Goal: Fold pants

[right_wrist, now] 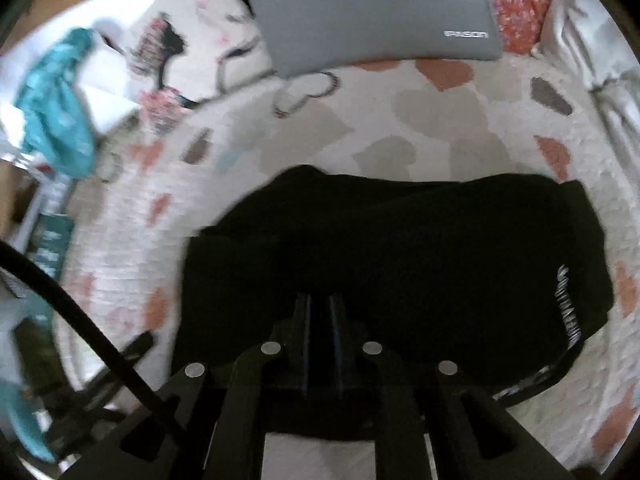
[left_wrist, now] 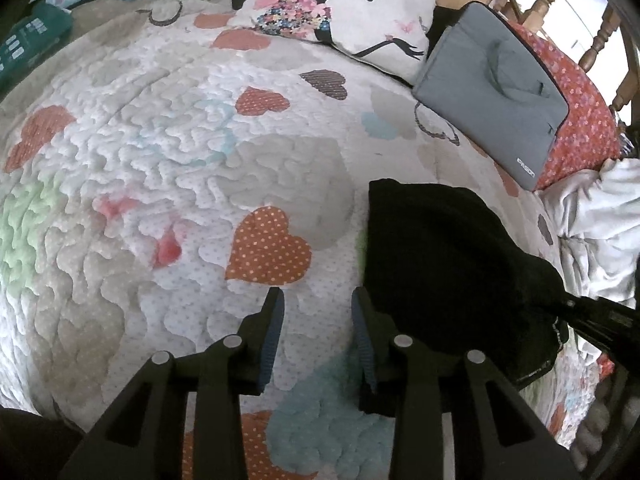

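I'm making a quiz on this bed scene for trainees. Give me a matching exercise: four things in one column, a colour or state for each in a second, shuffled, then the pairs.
Things:
1. pants
2. laptop sleeve
3. left gripper
4. heart patch nearest the left gripper

Colour or state:
A. orange with pale dots
B. black, lying bunched on the quilt
C. grey, flat near the pillow
D. open, nothing between its fingers

Pairs: 1-B, 2-C, 3-D, 4-A

Right wrist view motion-blurred; white lettering (right_wrist: 567, 307) on black pants (right_wrist: 400, 248) unreadable; right gripper (right_wrist: 320, 304) fingertips lost against dark fabric.
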A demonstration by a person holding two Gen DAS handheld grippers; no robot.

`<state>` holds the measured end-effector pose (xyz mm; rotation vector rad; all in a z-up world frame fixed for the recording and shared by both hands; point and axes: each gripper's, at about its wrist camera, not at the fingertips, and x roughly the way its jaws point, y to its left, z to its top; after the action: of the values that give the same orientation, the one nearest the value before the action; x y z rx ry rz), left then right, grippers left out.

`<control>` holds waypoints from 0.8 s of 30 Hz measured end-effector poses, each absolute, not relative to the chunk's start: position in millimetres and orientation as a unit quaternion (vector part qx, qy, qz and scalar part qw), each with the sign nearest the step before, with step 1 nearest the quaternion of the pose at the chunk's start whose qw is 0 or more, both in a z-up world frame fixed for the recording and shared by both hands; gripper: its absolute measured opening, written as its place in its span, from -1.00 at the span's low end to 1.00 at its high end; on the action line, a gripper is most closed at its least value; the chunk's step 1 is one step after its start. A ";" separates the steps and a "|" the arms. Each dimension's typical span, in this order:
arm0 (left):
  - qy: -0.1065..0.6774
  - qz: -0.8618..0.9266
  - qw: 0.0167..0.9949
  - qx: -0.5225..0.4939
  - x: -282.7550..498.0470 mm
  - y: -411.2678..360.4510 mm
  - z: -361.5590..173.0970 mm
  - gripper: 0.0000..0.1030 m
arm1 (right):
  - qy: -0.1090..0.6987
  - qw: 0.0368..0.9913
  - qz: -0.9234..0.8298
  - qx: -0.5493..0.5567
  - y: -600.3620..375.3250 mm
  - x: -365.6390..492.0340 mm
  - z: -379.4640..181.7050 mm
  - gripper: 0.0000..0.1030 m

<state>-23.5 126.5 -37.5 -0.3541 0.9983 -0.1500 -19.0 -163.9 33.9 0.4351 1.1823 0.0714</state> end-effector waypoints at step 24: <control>0.466 -0.028 0.873 -0.142 -29.7 133.2 -40.2 -0.33 | 0.569 0.788 0.092 0.216 -145.4 -35.5 -6.2 -0.72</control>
<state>-29.7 133.2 -40.2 -0.2973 0.9733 -0.0582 -35.5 -145.4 -6.2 0.4650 1.2268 0.1985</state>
